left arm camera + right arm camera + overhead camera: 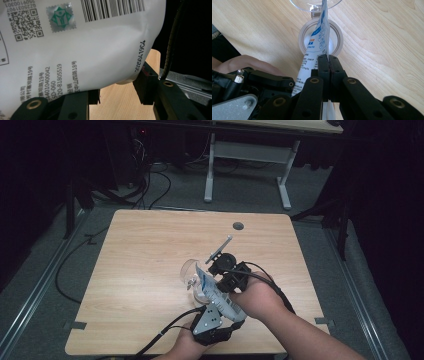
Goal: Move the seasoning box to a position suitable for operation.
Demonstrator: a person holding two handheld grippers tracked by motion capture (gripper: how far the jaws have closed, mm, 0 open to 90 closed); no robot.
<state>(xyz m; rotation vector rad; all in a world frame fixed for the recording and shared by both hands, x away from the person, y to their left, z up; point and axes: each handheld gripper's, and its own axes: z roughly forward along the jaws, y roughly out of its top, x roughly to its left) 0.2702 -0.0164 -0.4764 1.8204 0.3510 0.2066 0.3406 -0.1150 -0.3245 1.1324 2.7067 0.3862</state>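
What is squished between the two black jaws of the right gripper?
The edge of the white pouch sits pinched between the right gripper's shut jaws, as the right gripper view shows.

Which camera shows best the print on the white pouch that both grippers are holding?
The left gripper view: the white pouch shows its barcode, QR code and date stamp sharply. The right gripper view sees it edge-on above a round cup; the high view shows it small.
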